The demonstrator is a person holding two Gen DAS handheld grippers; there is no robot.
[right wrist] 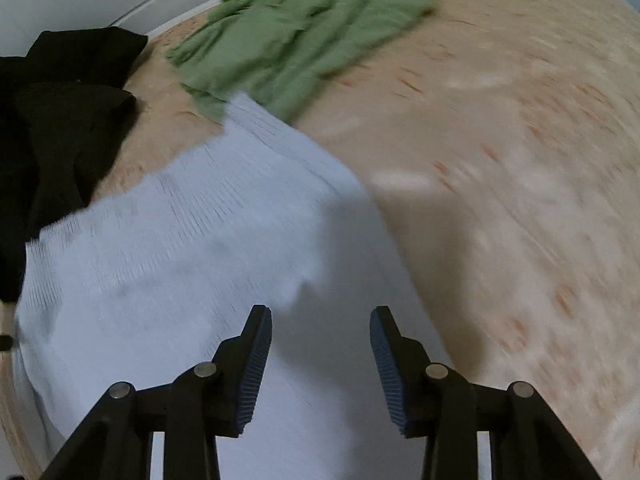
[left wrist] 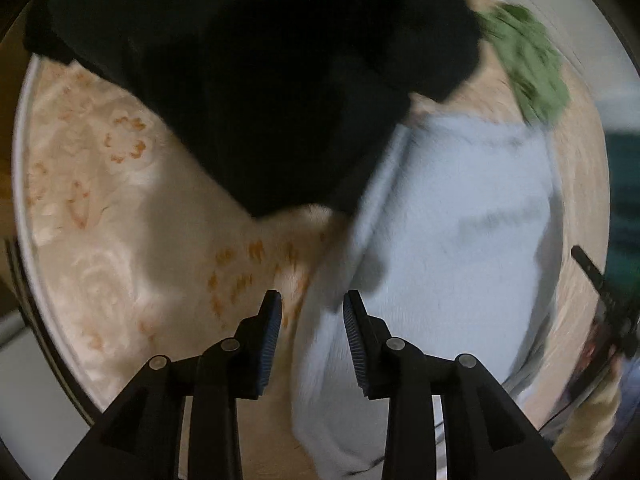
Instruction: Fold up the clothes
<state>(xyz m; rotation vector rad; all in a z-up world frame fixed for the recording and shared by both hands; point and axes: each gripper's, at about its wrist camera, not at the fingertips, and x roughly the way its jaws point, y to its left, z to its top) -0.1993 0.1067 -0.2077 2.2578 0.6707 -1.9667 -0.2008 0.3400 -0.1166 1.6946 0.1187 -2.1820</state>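
Both grippers, left and right, hang part-open and empty over the pale blue garment flat on the counter; likely next: pinch one edge layer only, lift evenly.

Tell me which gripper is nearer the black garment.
Left. The left gripper hangs just below the black garment, at the blue garment's edge; the right gripper sits over the blue one, farther away.

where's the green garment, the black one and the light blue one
green garment (right wrist: 304,28), right wrist view, on its crumpled middle
black garment (left wrist: 260,80), left wrist view, on its broad middle
light blue garment (right wrist: 192,248), right wrist view, on its flat middle
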